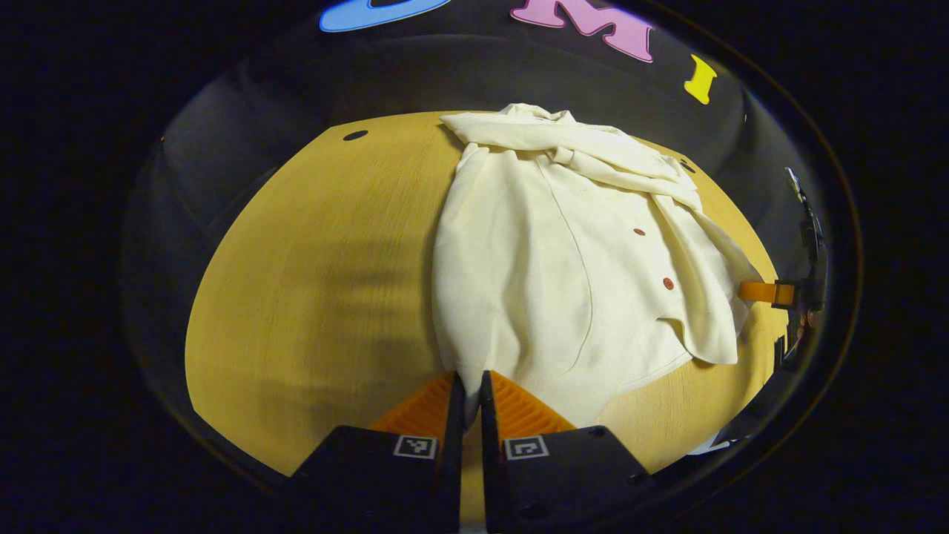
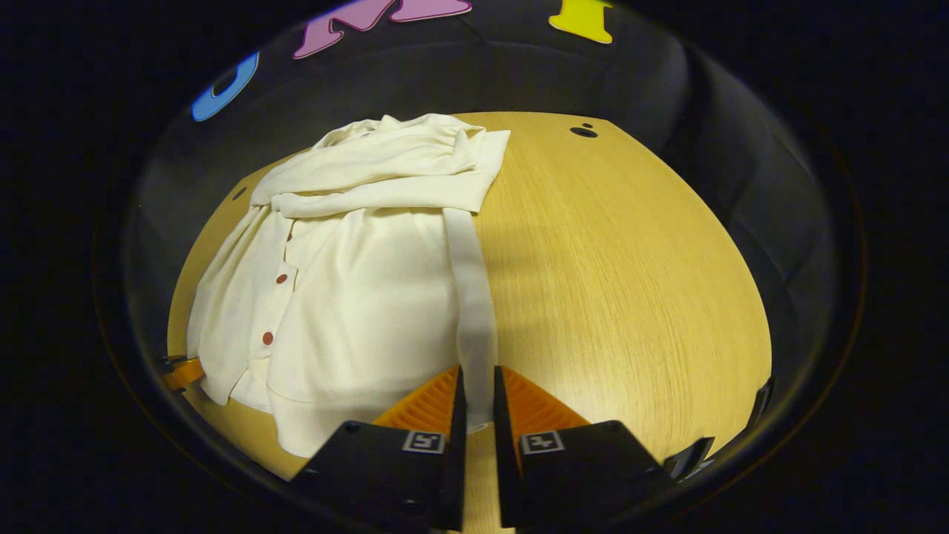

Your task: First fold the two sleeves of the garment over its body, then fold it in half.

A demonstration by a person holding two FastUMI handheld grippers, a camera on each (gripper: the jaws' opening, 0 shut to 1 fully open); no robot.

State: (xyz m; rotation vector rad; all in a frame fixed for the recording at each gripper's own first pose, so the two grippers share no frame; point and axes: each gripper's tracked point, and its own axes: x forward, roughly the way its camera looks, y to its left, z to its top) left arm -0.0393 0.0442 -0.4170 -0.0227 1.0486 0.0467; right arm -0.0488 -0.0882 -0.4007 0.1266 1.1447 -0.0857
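A cream button-up shirt point(image 1: 534, 259) lies flat on a wooden table point(image 1: 311, 282), collar at the far end. Both sleeves point(image 1: 578, 144) are folded across the chest. In the left gripper view my left gripper point(image 1: 468, 400) is shut on the near corner of the hem, with cloth pinched between its fingers. The right gripper point(image 1: 771, 293) shows at the shirt's far side edge. In the right gripper view the shirt point(image 2: 371, 297) lies left of centre, its sleeves point(image 2: 385, 174) crossed on top. My right gripper point(image 2: 474, 397) is shut on the hem at the shirt's side edge. The left gripper point(image 2: 182, 371) shows at the opposite corner.
Bare tabletop point(image 2: 630, 297) stretches to the side of the shirt. A small dark hole point(image 1: 355, 136) marks the table's far corner, and another hole point(image 2: 584, 132) shows in the right gripper view. The black booth wall rises behind the table.
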